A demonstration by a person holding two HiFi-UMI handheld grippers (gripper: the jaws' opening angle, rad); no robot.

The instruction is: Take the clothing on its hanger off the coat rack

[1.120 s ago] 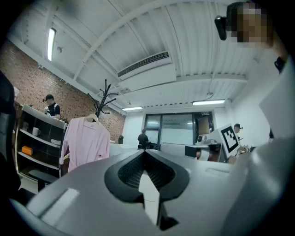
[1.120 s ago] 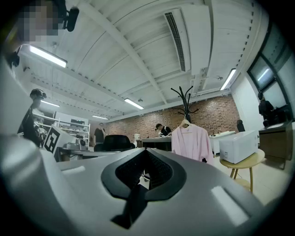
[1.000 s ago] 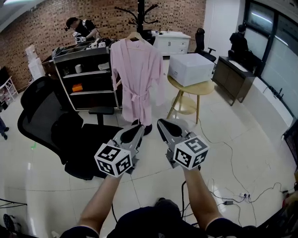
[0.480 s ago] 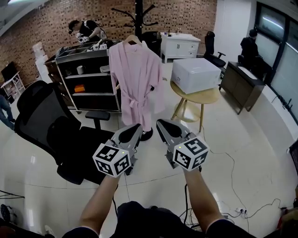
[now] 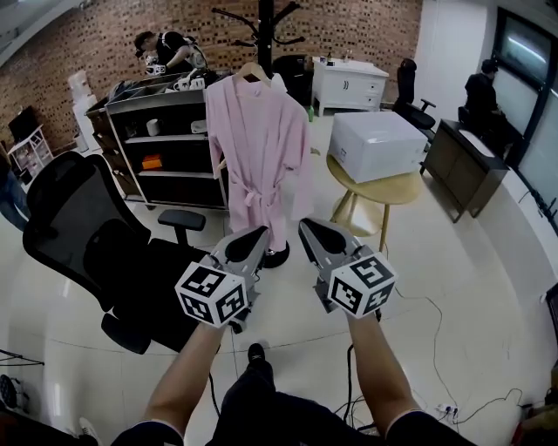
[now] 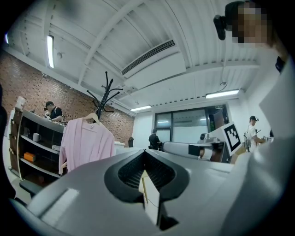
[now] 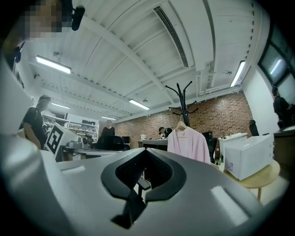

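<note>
The left gripper (image 5: 260,233) and the right gripper (image 5: 307,226) are held side by side at lower centre, each with its jaws together and empty. Both point toward a pink robe (image 5: 257,148), well apart from it. The robe hangs on a wooden hanger (image 5: 253,69) from a black coat rack (image 5: 264,26). A black shelf unit (image 5: 161,144) stands just left of the robe. A black office chair (image 5: 74,231) stands nearer, at left. At right, a white box (image 5: 377,144) rests on a round wooden table (image 5: 388,189). Cables (image 5: 434,327) lie on the tiled floor (image 5: 488,287).
</note>
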